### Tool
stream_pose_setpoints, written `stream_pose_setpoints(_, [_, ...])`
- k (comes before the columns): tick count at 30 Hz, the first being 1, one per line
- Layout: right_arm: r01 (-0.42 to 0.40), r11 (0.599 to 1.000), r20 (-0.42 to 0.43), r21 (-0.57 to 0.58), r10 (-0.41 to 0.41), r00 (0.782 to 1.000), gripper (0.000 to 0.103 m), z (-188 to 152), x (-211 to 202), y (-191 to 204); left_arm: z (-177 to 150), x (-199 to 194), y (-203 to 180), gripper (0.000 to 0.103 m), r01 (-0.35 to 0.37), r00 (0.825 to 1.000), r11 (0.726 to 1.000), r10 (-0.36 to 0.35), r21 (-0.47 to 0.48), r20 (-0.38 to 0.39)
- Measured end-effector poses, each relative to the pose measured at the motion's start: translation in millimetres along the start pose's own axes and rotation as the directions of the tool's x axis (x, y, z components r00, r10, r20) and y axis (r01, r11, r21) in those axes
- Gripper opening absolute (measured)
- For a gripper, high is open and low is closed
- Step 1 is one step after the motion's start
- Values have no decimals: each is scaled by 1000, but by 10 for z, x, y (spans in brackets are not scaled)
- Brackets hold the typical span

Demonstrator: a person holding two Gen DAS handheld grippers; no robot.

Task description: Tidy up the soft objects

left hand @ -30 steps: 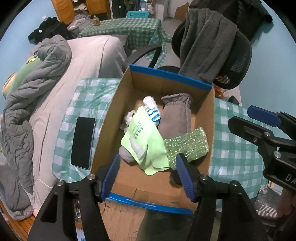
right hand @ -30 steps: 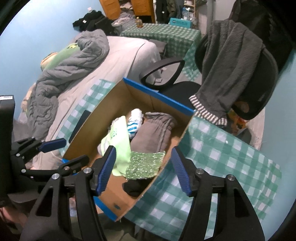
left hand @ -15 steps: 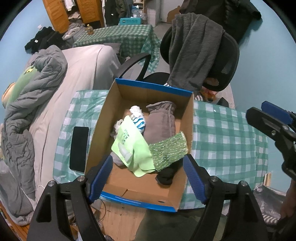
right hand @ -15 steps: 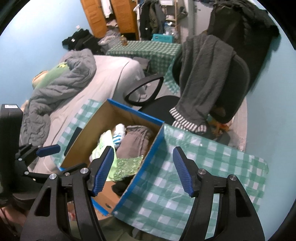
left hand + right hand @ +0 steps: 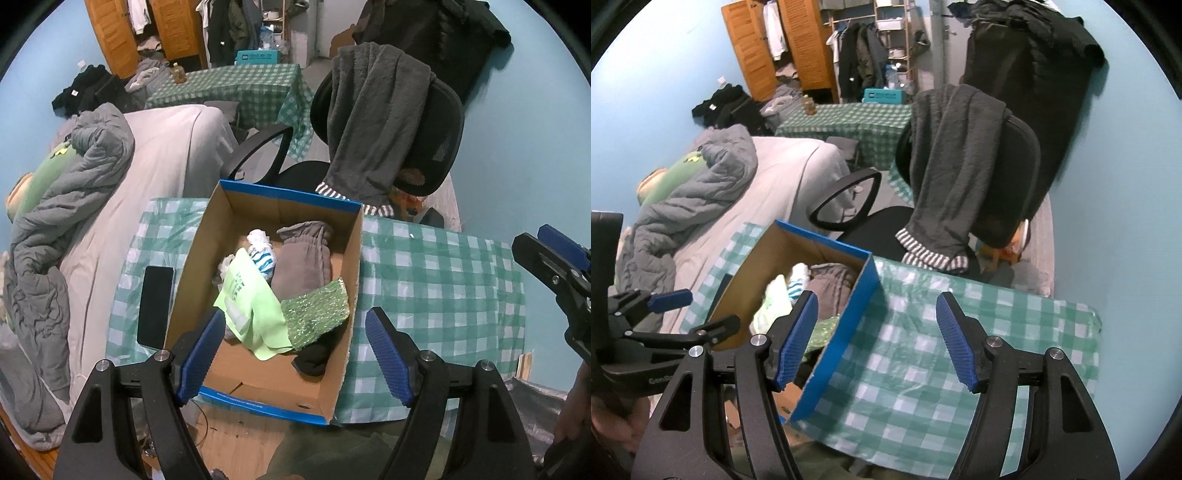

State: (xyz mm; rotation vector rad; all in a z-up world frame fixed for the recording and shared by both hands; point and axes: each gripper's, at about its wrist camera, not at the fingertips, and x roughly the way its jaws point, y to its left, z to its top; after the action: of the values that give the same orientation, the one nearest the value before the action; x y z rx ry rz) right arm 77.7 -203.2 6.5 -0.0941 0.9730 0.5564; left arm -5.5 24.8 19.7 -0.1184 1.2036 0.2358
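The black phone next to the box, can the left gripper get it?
Probably yes. The phone lies flat on the tablecloth left of the box, uncovered, and the left gripper is open and empty.

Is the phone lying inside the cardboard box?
No, the phone lies on the checked tablecloth just outside the cardboard box.

1. My left gripper [image 5: 295,349] is showing black angular arms tipped with ribbed blue pads.
2. Silver screws are glinting at its finger joints.
3. My right gripper [image 5: 875,338] is wearing matching blue pads, silver screws and triangular cut-outs.
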Motion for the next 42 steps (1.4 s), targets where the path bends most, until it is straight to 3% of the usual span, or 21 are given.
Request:
stream_pose_setpoints(17, [26,999,27,32,-27,999,67,-58,-185,-255,0,-142,-234,80,-6,1000,1000,5,23,30])
stream_pose_setpoints(42, [23,999,23,35,-24,999,67,-101,-187,-307,-34,-188,-275,80,-20,999,1000,20,21,29])
